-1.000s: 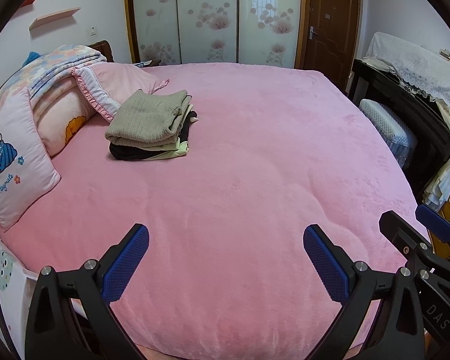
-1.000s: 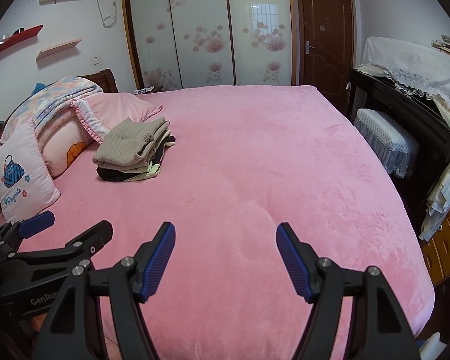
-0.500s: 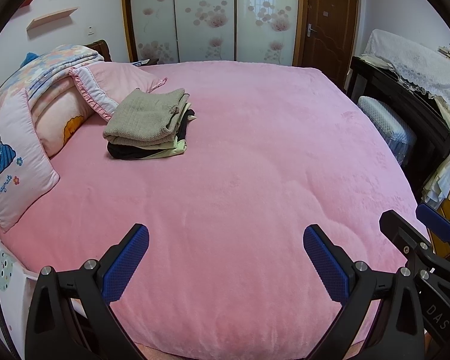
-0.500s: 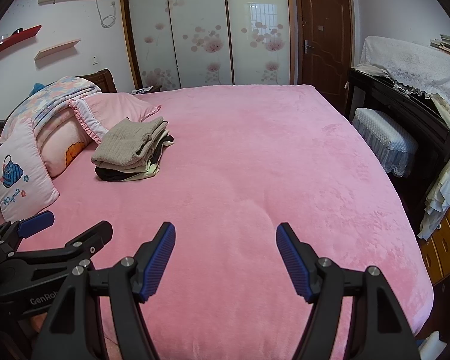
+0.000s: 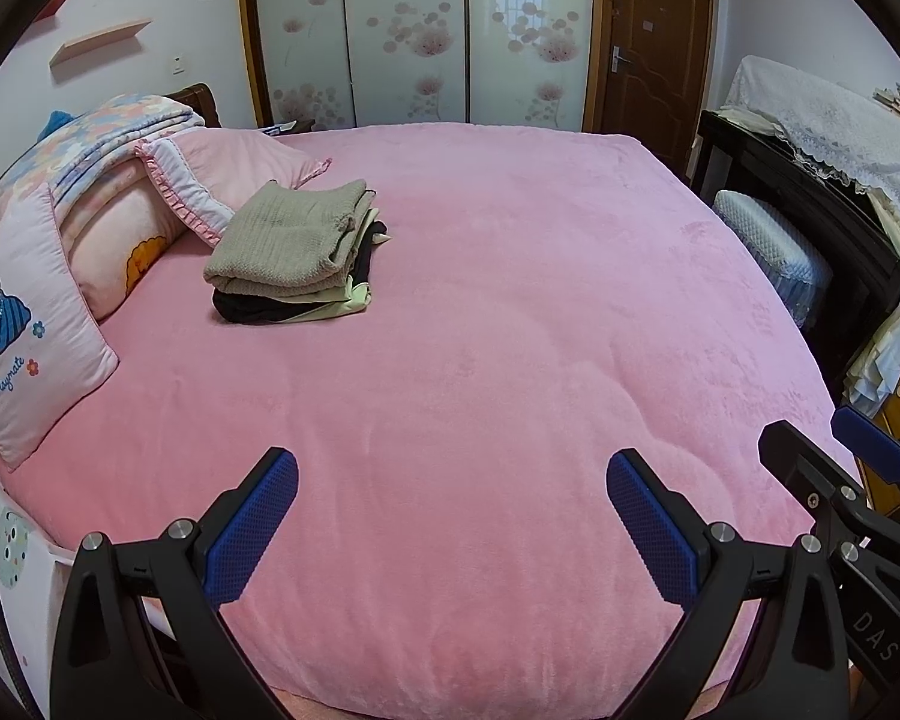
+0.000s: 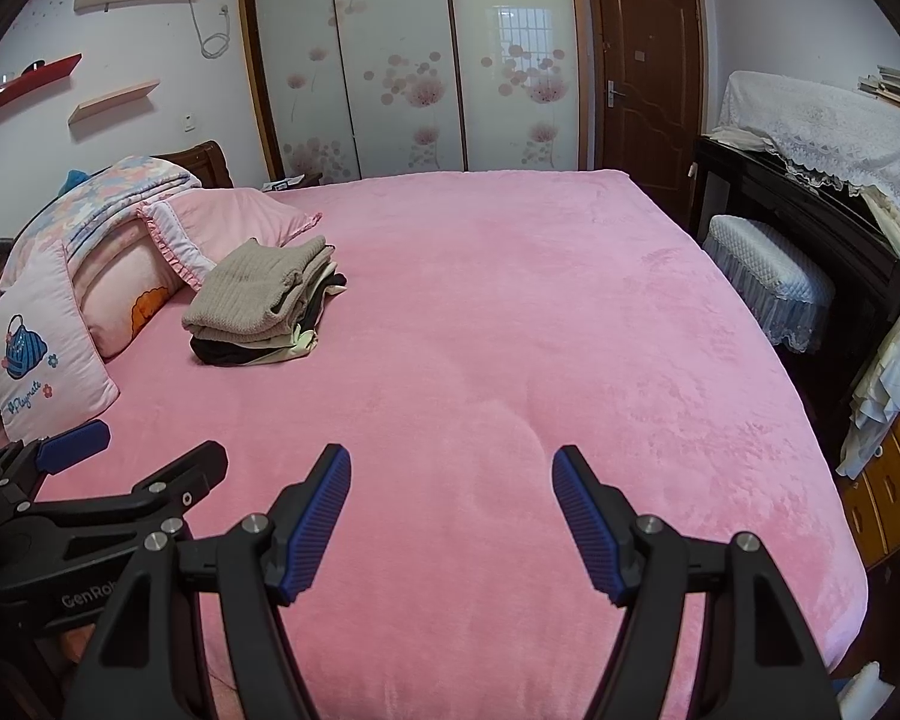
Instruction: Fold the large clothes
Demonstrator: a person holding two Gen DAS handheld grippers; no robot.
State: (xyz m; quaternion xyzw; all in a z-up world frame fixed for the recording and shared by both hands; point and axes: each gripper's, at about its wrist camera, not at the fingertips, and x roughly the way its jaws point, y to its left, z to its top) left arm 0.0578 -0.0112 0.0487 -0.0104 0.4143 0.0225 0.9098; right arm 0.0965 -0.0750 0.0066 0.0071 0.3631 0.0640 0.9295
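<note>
Bedroom, bed point(image 5: 510, 312) under a pink plush cover, filling most of both views.
- Stack of folded clothes point(image 5: 294, 258): beige knit on top, black and pale yellow-green pieces beneath; lies on the cover at about 10 o'clock from the grippers, just beside the pillows.
- Pillows point(image 5: 36, 324): pink, one with a blue bag print, piled at 9 to 10 o'clock along the headboard side.
- Wardrobe point(image 6: 414, 60): sliding doors with a flower pattern, 12 o'clock; brown door point(image 6: 648, 78) at 1 o'clock.
- Padded stool point(image 6: 768, 282): 2 o'clock, beside the bed.
- Left gripper point(image 5: 450, 498): jaws spread wide, nothing between them, over the near edge of the cover.
- Right gripper point(image 6: 450, 492): jaws spread wide, holding nothing, over the same edge.
</note>
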